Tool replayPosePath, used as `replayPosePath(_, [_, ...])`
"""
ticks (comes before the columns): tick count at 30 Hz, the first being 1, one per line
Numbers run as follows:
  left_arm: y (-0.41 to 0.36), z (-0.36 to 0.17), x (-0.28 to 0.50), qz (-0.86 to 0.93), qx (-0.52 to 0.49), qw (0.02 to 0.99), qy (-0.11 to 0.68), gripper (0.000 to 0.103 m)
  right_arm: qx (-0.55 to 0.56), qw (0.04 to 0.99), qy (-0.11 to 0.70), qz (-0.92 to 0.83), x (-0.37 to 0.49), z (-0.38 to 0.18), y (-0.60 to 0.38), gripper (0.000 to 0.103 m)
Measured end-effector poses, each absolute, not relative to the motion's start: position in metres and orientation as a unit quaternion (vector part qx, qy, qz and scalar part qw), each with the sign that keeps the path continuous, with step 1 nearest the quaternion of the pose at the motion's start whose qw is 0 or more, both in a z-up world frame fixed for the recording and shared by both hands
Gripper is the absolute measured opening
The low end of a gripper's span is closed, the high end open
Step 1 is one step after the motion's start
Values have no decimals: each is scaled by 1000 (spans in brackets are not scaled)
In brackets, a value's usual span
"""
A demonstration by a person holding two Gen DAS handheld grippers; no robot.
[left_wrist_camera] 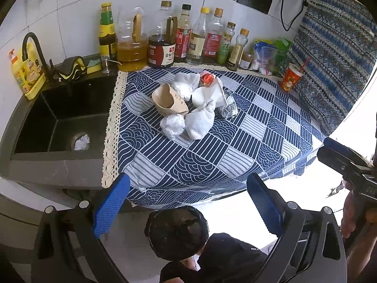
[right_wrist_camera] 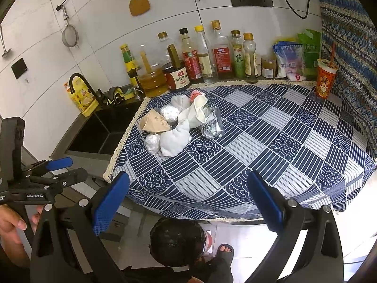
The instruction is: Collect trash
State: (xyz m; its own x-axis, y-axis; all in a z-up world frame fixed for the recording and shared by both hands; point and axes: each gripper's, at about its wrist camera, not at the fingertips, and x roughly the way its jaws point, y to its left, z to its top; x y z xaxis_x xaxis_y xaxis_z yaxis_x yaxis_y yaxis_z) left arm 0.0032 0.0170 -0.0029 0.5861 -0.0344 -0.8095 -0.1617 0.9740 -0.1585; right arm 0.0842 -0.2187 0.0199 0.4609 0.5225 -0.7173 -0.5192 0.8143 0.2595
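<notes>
Both hand-held grippers, left (left_wrist_camera: 188, 212) and right (right_wrist_camera: 188, 205), gaped empty (blue pads wide apart) above a black bin (right_wrist_camera: 178, 243), crumpled trash pile (left_wrist_camera: 193, 106) sat on the patterned tabletop (left_wrist_camera: 235, 146).

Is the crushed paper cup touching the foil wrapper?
Apart. The right wrist view shows the paper cup and foil wrapper on opposite sides of the pile, other trash between them.

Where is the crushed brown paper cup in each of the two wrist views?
Left wrist view: the brown paper cup lies just left of centre, at the left edge of the trash pile, mouth facing up-left.
Right wrist view: the cup lies left of centre, again on the pile's left edge, toward the sink.
Shared landmark: the red drink cup with a straw, by the patterned curtain.
</notes>
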Motion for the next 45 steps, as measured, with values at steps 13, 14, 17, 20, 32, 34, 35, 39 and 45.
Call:
replayPosePath(13, [25, -2, -8, 22, -93, 884, 458, 97, 14, 856, 428, 289, 75, 20, -213, 99])
replayPosePath(14, [27, -2, -8, 22, -96, 884, 458, 97, 14, 856, 428, 287, 75, 20, -213, 99])
replayPosePath(17, [33, -4, -8, 21, -112, 883, 456, 97, 10, 856, 430, 286, 75, 20, -211, 99])
replayPosePath(20, [39, -7, -4, 18, -129, 881, 455, 97, 12, 855, 434, 285, 78, 18, -210, 99])
replayPosePath(32, [57, -24, 34, -1, -146, 877, 458, 96, 8, 841, 446, 307, 118, 8, -194, 99])
replayPosePath(34, [59, -28, 44, -3, -147, 874, 464, 96, 8, 838, 448, 311, 130, 5, -189, 99])
replayPosePath(35, [60, -29, 49, -3, -147, 872, 467, 96, 11, 834, 452, 318, 138, 3, -186, 99])
replayPosePath(39, [66, -34, 74, 15, -149, 860, 487, 96, 13, 823, 458, 336, 166, -1, -173, 99])
replayPosePath(45, [75, -42, 114, 16, -165, 851, 499, 96, 8, 812, 461, 358, 211, -9, -157, 99])
